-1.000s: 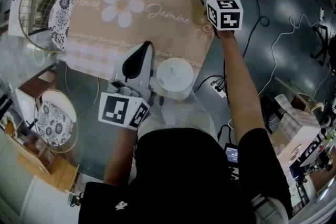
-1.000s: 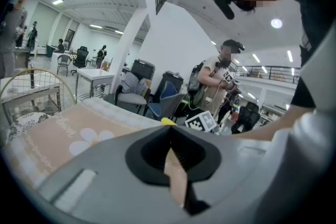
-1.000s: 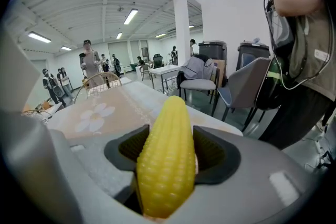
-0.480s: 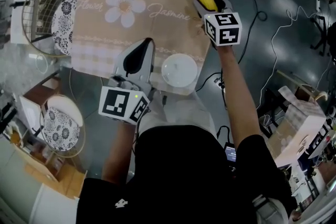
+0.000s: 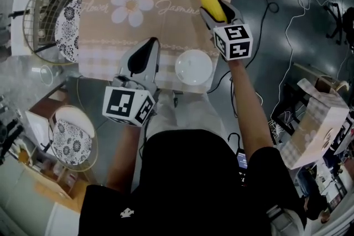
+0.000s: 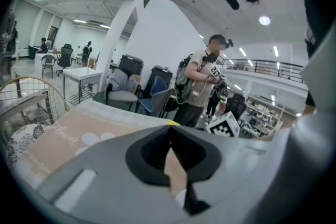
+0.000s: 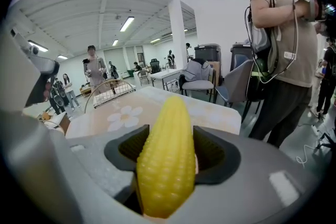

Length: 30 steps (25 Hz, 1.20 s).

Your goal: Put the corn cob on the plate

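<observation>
Evidently a carry in progress, judging by how things lie.

- Right gripper [image 5: 217,10]: jaws clamped on the corn cob [image 7: 167,160]. The ribbed pads press its two flanks. The cob lies lengthwise along the jaws, with its pointed end sticking out past the tips. The jaws stand wide because the cob is thick, not because they are free.
- The cob hangs in the air over the far right part of the flower-print placemat [image 5: 155,14]. It is not resting on anything, so the grip alone carries it.
- The white plate [image 5: 193,67] sits bare at the near edge of the placemat, closer to the person than the cob and a little to its left. Cob and plate are apart.
- Left gripper [image 5: 152,44]: jaws together, nothing held. Its own view shows only a sliver of placemat behind the pads. It hovers just left of the plate. My reading is that it is parked there, clear of the right hand's path.
- A wire basket [image 5: 38,3] at the table's left edge holds a patterned plate [image 5: 66,22]. It looks irrelevant to the task.

Judgement: the pickup is done and the placement is not. Next the cob must come over the plate and go low before release. A cob is round, so it may roll off the shallow rim if dropped from height or laid near the edge.
</observation>
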Tool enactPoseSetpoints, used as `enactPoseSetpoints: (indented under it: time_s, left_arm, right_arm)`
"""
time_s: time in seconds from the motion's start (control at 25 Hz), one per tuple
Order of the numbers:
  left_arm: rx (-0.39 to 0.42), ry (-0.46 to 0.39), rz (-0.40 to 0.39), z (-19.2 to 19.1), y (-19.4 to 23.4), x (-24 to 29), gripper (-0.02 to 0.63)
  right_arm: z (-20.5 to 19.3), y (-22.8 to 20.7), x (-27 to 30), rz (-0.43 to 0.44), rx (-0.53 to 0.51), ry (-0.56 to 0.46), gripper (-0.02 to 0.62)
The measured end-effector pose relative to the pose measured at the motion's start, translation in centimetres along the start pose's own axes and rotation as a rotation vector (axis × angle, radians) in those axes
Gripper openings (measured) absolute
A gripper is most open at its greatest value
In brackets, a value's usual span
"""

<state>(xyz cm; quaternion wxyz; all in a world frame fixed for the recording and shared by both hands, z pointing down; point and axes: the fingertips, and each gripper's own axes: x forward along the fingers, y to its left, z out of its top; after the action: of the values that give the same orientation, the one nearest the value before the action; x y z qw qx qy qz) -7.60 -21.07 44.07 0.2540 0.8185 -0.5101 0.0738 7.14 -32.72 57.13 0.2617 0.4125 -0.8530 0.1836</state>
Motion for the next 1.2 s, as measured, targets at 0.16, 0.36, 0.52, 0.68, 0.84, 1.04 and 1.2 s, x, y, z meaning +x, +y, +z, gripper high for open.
enactPoseSetpoints:
  time_s: [0.16, 0.36, 0.52, 0.68, 0.84, 1.04, 1.2]
  left_arm:
    - [0.002, 0.003, -0.004, -0.1, 0.5, -0.5, 0.008]
    - [0.014, 0.013, -0.029, -0.6, -0.1, -1.3, 0.008]
    - [0.014, 0.014, -0.036, -0.6, -0.4, -2.0, 0.009]
    - [0.011, 0.017, -0.042, -1.1, -0.3, -3.0, 0.008]
    - [0.025, 0.03, -0.043, -2.0, -0.3, -4.0, 0.008]
    - [0.037, 0.042, -0.059, -2.8, -1.2, -5.4, 0.008]
    - [0.041, 0.048, -0.061, -3.2, -1.4, -6.6, 0.008]
  right_arm:
    - [-1.3, 1.4, -1.2, -0.001, 0.015, 0.006, 0.259]
    - [-3.8, 3.1, -2.7, -0.001, 0.04, 0.037, 0.259]
    - [-5.5, 4.7, -3.5, 0.004, 0.056, 0.055, 0.259]
    - [-7.0, 6.2, -4.4, 0.006, 0.07, 0.065, 0.259]
    - [-8.9, 7.5, -5.2, 0.006, 0.083, 0.077, 0.259]
    - [-11.7, 9.2, -6.8, -0.002, 0.111, 0.1, 0.259]
    - [-13.6, 10.9, -7.3, 0.003, 0.123, 0.122, 0.259]
